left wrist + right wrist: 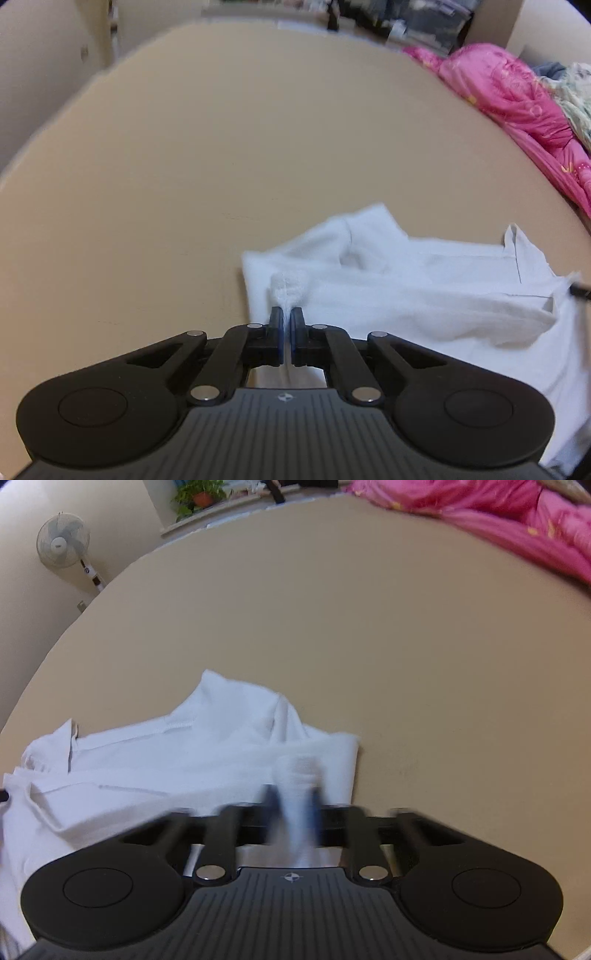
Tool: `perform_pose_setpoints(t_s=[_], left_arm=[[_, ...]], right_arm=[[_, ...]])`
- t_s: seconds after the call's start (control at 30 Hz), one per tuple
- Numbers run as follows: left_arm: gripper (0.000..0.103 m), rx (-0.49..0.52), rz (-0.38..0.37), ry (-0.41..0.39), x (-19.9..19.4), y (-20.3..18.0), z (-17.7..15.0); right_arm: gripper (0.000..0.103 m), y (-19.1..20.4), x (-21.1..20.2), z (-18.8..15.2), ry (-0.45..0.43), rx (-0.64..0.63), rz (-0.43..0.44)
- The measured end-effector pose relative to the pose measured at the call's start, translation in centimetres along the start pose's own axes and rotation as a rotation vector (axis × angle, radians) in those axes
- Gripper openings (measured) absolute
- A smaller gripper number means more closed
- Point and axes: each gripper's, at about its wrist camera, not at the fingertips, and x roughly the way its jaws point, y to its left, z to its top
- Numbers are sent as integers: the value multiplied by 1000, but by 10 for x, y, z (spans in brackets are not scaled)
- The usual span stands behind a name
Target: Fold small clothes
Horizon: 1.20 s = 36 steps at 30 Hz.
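A small white garment lies crumpled on the tan table, with a folded sleeve and a hem showing. My left gripper is shut on a bunched edge of the garment at its left side. In the right wrist view the same white garment spreads to the left. My right gripper is blurred by motion; its jaws stand a little apart with a bunch of white cloth pinched between them at the garment's right edge.
A pink quilt and other bedding are piled at the table's far right, and the quilt also shows in the right wrist view. A standing fan and a potted plant stand beyond the table.
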Motion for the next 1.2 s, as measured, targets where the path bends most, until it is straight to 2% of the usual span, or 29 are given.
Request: perform_pose_setpoints(t_s=[0.13, 0.2, 0.27, 0.33, 0.43, 0.5, 0.53, 0.6, 0.63, 0.7, 0.77, 0.83, 0.87, 0.9, 0.97, 1.03, 1.1, 1.13, 1.17, 1.2], left_arm=[[3, -26, 9, -183, -24, 5, 10], [3, -40, 43, -225, -18, 4, 16], [3, -39, 72, -231, -2, 1, 22], [3, -34, 104, -211, 16, -1, 25], [9, -52, 131, -98, 45, 1, 26], [26, -94, 114, -44, 50, 7, 26], [29, -116, 82, -51, 44, 10, 25], [29, -135, 30, -68, 22, 13, 20], [29, -129, 15, -66, 9, 13, 17], [29, -117, -3, -27, -13, 12, 11], [29, -120, -32, 37, -32, 12, -1], [39, -120, -57, 81, -50, 10, -22], [50, -122, -54, 102, -54, 9, -35], [51, -113, -45, 122, -56, 7, -50], [49, -86, -15, 174, -52, 2, -77], [29, -80, 39, 259, -40, 0, -92], [14, -73, 46, 261, -38, 2, -96], [5, -67, 44, 252, -40, 2, -97], [4, -58, 36, 237, -45, 1, -99], [4, -42, 39, 225, -49, 0, -102]], right_arm=[[8, 7, -32, 14, -196, 27, 53], [8, 7, -30, 21, -252, 47, 35], [8, 6, -16, 27, -254, 70, 20], [8, 6, 3, 32, -233, 75, 10], [16, 11, 36, 34, -184, 39, -55], [20, 6, 48, 33, -126, 63, -137], [21, 1, 47, 31, -106, 112, -147], [21, -8, 32, 29, -112, 230, -96], [22, -9, 20, 28, -127, 248, -70], [28, -4, -4, 27, -126, 230, -55], [34, 0, -24, 23, -88, 218, -64], [40, 4, -43, 8, -49, 188, -51], [42, 4, -51, -1, -31, 176, -48], [47, 5, -56, -14, 1, 165, -54], [49, 2, -56, -37, 52, 161, -76], [49, -4, -50, -59, 120, 177, -97], [49, -5, -47, -71, 166, 169, -116], [45, -2, -47, -70, 162, 155, -117], [36, -1, -47, -72, 158, 139, -118], [16, -2, -46, -75, 159, 132, -115]])
